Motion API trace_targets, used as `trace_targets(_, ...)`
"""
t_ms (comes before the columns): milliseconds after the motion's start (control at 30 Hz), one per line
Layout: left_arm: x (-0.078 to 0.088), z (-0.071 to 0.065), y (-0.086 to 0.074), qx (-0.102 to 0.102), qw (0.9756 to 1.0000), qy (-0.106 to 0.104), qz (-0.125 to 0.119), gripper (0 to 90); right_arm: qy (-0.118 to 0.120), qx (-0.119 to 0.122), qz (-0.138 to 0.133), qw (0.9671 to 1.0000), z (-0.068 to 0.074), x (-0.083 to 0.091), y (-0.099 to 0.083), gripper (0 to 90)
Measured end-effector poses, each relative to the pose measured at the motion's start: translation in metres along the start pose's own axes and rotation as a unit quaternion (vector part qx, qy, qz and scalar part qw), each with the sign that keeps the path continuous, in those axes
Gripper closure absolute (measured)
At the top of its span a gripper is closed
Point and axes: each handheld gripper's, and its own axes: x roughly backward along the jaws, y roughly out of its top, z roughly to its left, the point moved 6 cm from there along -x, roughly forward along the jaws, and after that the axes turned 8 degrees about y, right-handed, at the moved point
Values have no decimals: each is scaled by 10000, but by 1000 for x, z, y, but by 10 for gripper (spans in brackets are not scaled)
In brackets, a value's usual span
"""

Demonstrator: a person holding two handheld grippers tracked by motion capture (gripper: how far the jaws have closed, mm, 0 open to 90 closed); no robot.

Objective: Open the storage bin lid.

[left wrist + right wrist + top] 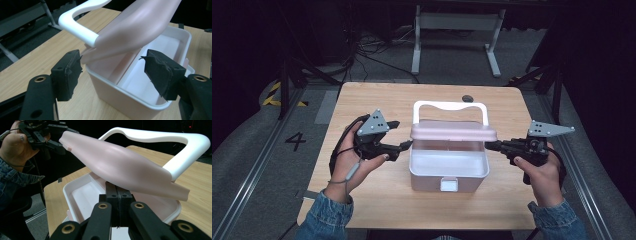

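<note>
The pink box [449,170] sits mid-counter [377,100], its lid [453,132] raised. The left gripper [406,144], at the box's 9 o'clock, spreads its jaws wide, gripping nothing. The right gripper view shows the right gripper [116,192] pressed closed beneath the lid; whether it pinches anything is hidden.

A pale pink storage box [449,172] sits at the middle of the wooden table, open, its white inside bare. Its pink lid [453,132] stands raised over the back edge, white carry handle [450,107] behind it, white latch [449,185] at front.
</note>
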Motion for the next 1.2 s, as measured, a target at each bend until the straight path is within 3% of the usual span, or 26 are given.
trace_targets(100,-10,-4,3,-64,10000,-49,10,289,20,-13,-24,10000,0,0,1,900)
trace_targets(233,-19,-4,5,-174,9998,69,79,287,31,-27,-36,10000,0,0,1,900)
trace_targets(400,-30,-7,10,-215,9997,71,33,288,57,-63,-62,9999,0,0,1,900)
trace_targets(500,-37,-11,13,-147,9999,-15,39,291,85,-73,-53,9999,0,0,1,900)
trace_targets(567,-39,-11,15,-92,9999,85,40,255,114,-83,-89,9999,0,0,2,900)
trace_targets(633,-41,-11,18,-109,9998,107,-88,280,119,-80,-92,9999,0,0,2,900)
trace_targets(700,-42,-13,21,-73,9997,-24,-225,314,120,-82,-72,9999,0,0,2,900)
trace_targets(1033,-50,-19,28,-587,9975,215,-321,420,121,-90,-126,9998,0,2,3,898)
trace_targets(1200,-51,-17,28,-495,9980,143,-359,424,96,-82,-150,9998,-1,3,4,889)
